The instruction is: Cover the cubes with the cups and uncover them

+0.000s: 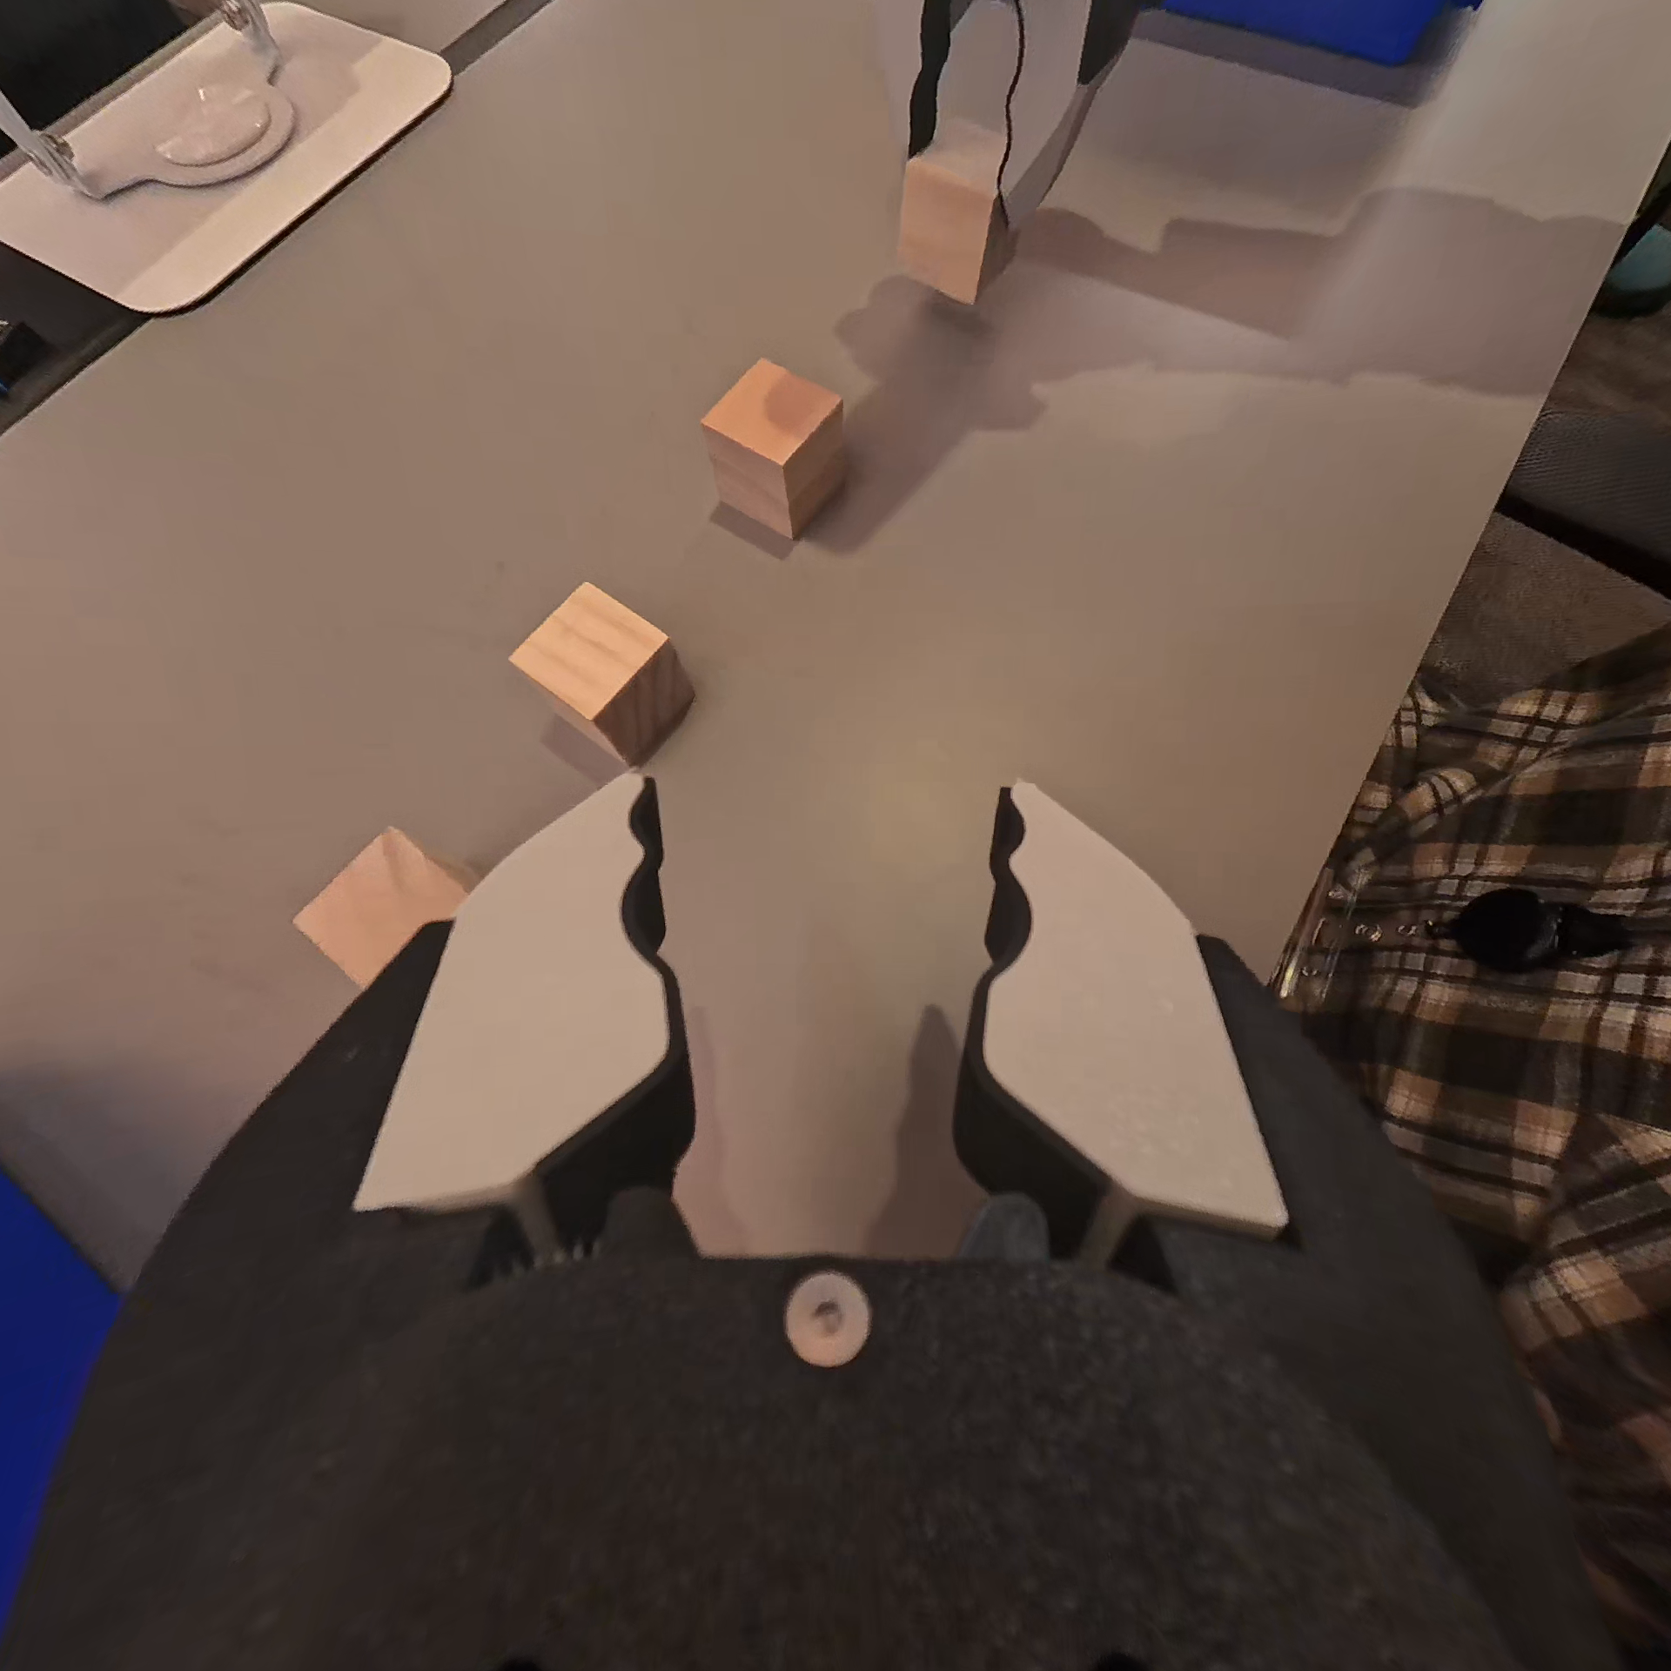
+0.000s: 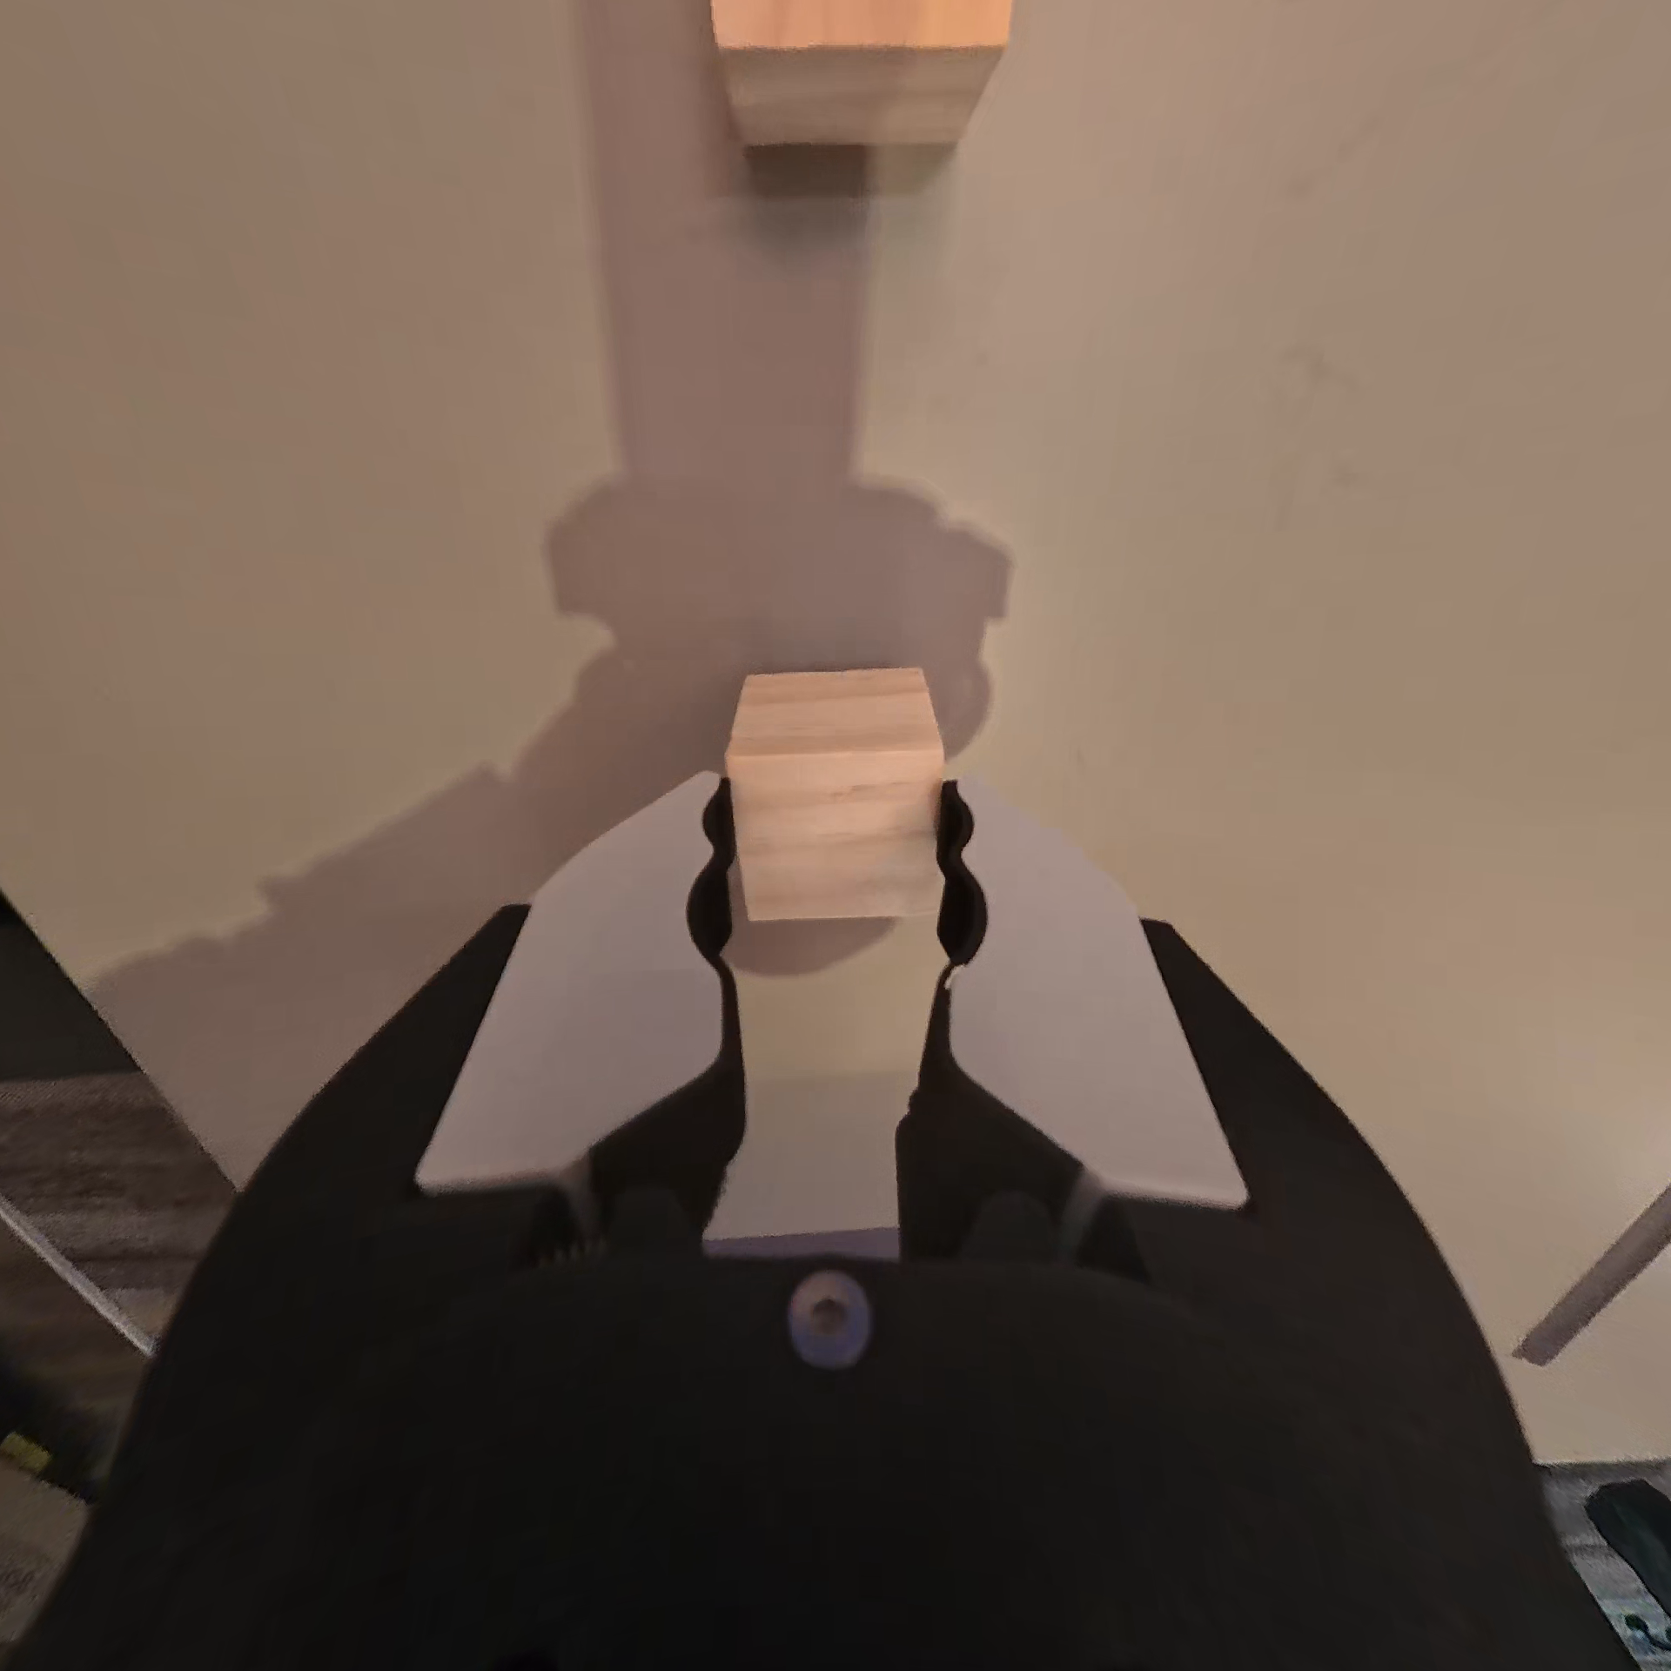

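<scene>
Pale wood is clamped between the black pads of the right gripper [image 2: 836, 796]: a wooden cube [image 2: 836, 818] is grasped at the fingertips and held clear of the grey table [image 2: 1266, 452], its shadow cast just beneath. Beyond it, a second cube [image 2: 859, 81] is cut off by the top edge of the right wrist view.

Only in the left wrist view is the wider layout shown. The left gripper [image 1: 825, 796] is spread apart and empty above the table. Three cubes are seen resting in a diagonal line: one [image 1: 375, 904] partly hidden behind the left finger, one [image 1: 604, 667] just ahead, one [image 1: 773, 445] farther on. At the far end, the held cube is seen lifted. A white board [image 1: 298, 172] lies at the far left.
</scene>
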Action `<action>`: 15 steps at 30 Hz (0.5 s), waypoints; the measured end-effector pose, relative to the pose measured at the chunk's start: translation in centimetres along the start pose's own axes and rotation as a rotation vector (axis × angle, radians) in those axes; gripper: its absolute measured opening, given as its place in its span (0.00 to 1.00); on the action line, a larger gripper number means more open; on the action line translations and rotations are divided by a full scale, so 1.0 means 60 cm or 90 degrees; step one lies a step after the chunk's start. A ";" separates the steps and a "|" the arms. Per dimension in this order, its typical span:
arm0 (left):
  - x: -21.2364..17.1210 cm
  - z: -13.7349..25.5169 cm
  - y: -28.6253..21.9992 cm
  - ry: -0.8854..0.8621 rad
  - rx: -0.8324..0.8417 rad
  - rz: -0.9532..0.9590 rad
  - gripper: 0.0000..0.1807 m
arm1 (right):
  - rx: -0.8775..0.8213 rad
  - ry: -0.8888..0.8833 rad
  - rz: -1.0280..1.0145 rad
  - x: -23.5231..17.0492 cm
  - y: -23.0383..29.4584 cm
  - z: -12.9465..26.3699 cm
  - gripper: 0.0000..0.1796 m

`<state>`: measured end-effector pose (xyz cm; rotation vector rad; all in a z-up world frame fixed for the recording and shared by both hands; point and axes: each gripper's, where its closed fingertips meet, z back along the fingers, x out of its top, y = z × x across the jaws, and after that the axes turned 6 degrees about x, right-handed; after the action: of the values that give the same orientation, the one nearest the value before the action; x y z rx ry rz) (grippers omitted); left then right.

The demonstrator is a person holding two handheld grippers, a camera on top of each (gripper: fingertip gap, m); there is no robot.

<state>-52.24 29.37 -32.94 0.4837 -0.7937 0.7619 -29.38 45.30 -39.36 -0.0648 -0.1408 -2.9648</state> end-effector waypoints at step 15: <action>-0.001 0.002 -0.004 0.001 0.001 -0.022 0.36 | 0.020 0.036 -0.017 0.008 -0.005 -0.029 0.24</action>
<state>-52.15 29.11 -32.95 0.4972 -0.7819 0.7307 -29.94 45.32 -41.10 0.0259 -0.1810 -2.9874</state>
